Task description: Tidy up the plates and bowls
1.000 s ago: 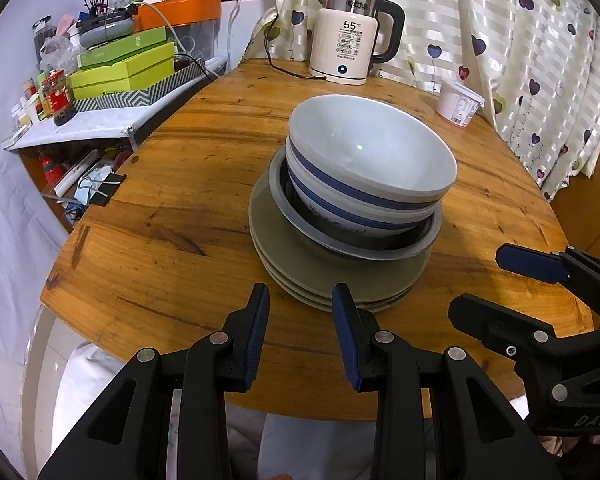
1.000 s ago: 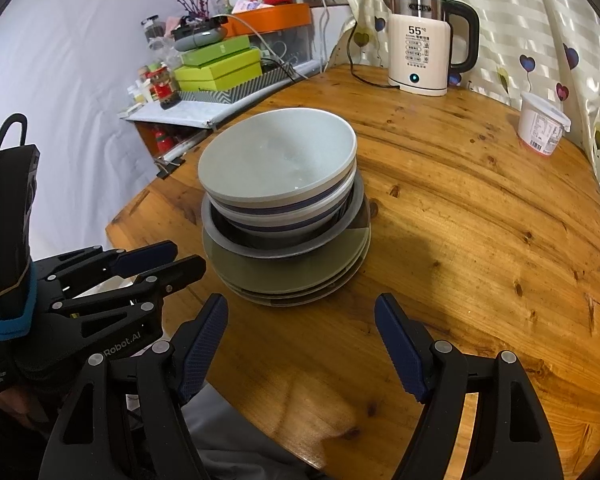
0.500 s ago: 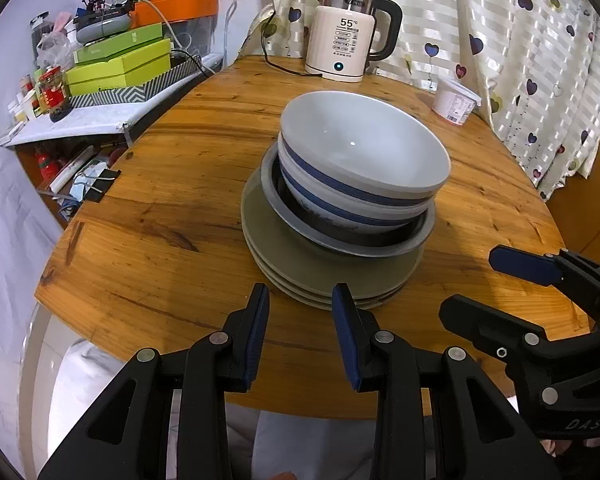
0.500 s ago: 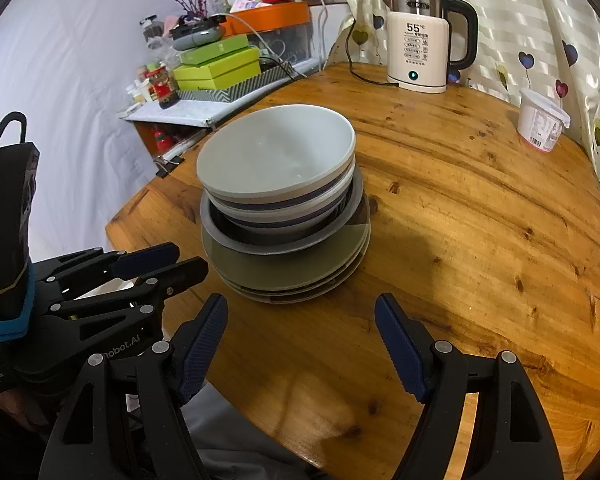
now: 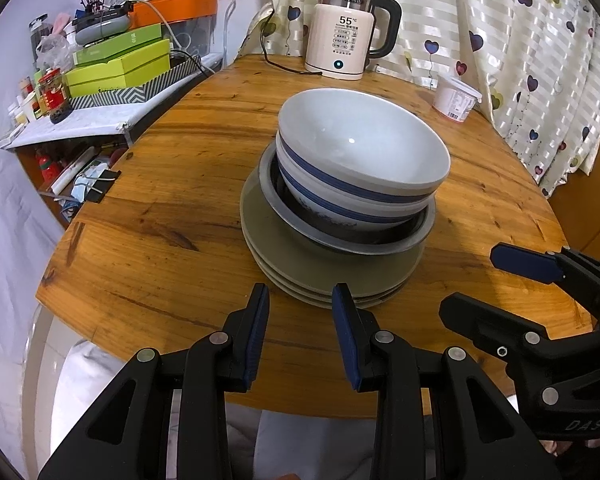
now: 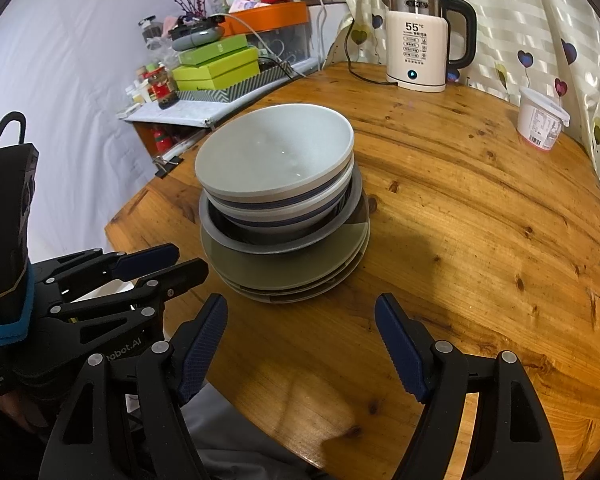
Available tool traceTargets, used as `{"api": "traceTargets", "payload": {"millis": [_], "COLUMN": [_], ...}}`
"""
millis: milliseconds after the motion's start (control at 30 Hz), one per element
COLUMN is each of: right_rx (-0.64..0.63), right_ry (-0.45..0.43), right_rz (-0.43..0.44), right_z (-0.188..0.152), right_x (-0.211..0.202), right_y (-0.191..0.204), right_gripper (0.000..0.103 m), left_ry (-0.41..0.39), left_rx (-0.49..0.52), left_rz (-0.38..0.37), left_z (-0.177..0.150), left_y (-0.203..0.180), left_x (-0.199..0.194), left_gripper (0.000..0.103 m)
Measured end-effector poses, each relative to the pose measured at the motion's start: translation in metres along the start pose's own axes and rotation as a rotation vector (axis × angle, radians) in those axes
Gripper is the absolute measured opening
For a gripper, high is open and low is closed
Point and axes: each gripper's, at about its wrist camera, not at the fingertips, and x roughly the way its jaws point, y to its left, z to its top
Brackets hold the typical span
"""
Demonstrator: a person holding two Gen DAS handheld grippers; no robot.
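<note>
Two white bowls [image 5: 362, 160] with blue bands sit nested in a grey metal dish [image 5: 340, 236] atop stacked plates [image 5: 300, 268] mid-tabletop [image 5: 140, 240]. At 6 o'clock the left tool [image 5: 300, 320] is parted and empty; the right tool [image 6: 300, 344], spread wider, is also empty. A kettle [image 5: 348, 36] stands at 12.

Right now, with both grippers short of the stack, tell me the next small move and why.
Probably draw both grippers back and leave it. The two blue-striped bowls already nest in the grey metal dish on the stacked plates, and the left gripper and right gripper hover open and empty nearby, so nothing loose looks left to sort.
</note>
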Motion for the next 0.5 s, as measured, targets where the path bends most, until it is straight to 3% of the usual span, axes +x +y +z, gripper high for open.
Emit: {"api": "traceTargets", "payload": {"millis": [500], "right_rx": [0.001], "right_ry": [0.001], "right_rz": [0.001], "right_z": [0.0001], "right_x": [0.0002], "right_y": [0.0002], "right_gripper": [0.078], "left_ry": [0.005], "left_rx": [-0.001], "left_rz": [0.005], "left_z": [-0.0001], "left_y": [0.0022], "left_x": [0.0015], "left_gripper": [0.034]}}
